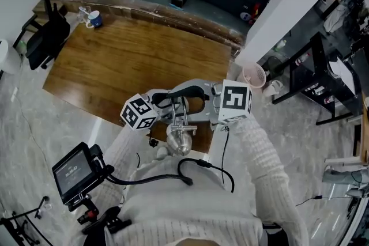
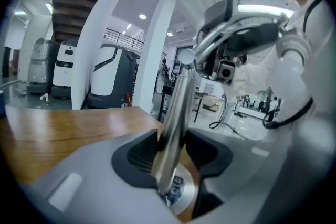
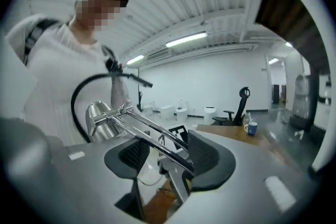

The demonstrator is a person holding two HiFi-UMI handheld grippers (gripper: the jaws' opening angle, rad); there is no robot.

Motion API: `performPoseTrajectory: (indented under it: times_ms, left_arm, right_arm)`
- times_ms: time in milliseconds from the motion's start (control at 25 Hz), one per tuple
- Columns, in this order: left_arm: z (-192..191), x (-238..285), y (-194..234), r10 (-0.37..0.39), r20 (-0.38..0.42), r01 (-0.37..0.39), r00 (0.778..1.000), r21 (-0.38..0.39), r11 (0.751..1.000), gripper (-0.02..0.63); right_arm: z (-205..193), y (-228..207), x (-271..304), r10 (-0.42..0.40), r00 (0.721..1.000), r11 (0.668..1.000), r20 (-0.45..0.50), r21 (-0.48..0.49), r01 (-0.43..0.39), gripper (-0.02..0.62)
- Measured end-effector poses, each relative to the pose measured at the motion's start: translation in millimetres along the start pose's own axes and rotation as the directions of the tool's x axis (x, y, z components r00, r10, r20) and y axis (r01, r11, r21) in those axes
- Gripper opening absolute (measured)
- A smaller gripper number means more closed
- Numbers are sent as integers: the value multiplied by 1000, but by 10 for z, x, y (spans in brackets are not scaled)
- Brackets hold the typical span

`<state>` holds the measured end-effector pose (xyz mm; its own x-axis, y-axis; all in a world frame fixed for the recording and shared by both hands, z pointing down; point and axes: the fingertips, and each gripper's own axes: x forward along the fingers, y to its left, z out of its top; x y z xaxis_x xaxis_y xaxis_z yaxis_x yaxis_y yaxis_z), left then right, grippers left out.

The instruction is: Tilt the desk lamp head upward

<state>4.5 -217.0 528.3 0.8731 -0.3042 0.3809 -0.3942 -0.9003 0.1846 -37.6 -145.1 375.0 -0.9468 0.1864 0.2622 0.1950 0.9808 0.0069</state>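
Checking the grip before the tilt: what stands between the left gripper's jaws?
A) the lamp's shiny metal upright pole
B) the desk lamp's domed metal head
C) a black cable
A: in the left gripper view the shiny metal upright pole runs up between the jaws of the left gripper.

- Small screen (image 1: 74, 173), off the near left corner of the surface (image 1: 132, 60): there's one pale line of digits on it, timer-like, but too small to read.
- Left marker cube (image 1: 138, 112), at the near edge: bold black-and-white square code patterns on its faces, no letters or numbers.
- Right marker cube (image 1: 236, 102), near the near right corner: a similar square code on its top face, again nothing to spell out.
- Lamp base (image 2: 181, 190): the left gripper view catches dark print on the round metal disc, and it's blurred beyond reading.
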Motion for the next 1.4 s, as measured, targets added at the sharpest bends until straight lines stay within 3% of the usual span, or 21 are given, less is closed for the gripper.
performPoseTrajectory:
  times_ms: [120,280,520,880,1000,1240,1400]
  left_arm:
    - [-3,-12,-2,19,14,-19,1000,28,999,162]
    - [-29,-15,-16,35,18,-36,999,66,997,156]
    - [-1,-28,-49,40,24,-42,999,74,996,155]
    - [-30,-6,-62,44,15,-45,999,93,995,153]
    - [-30,1,-65,46,9,-46,999,106,993,152]
    - [-30,3,-59,58,15,-59,998,105,993,152]
    - [-28,1,-49,73,14,-74,997,96,993,152]
  right_arm:
    - [118,-210,-83,11,996,972,89,232,-31,208]
    - [167,-375,-122,13,989,912,150,403,-73,202]
    - [214,-474,-176,8,981,829,192,548,-114,206]
    - [153,-644,-190,26,967,650,252,731,-208,239]
    - [163,-691,-198,36,962,605,270,760,-236,239]
    - [176,-696,-198,36,960,595,279,765,-245,239]
    - [179,-716,-212,-5,961,625,275,751,-212,234]
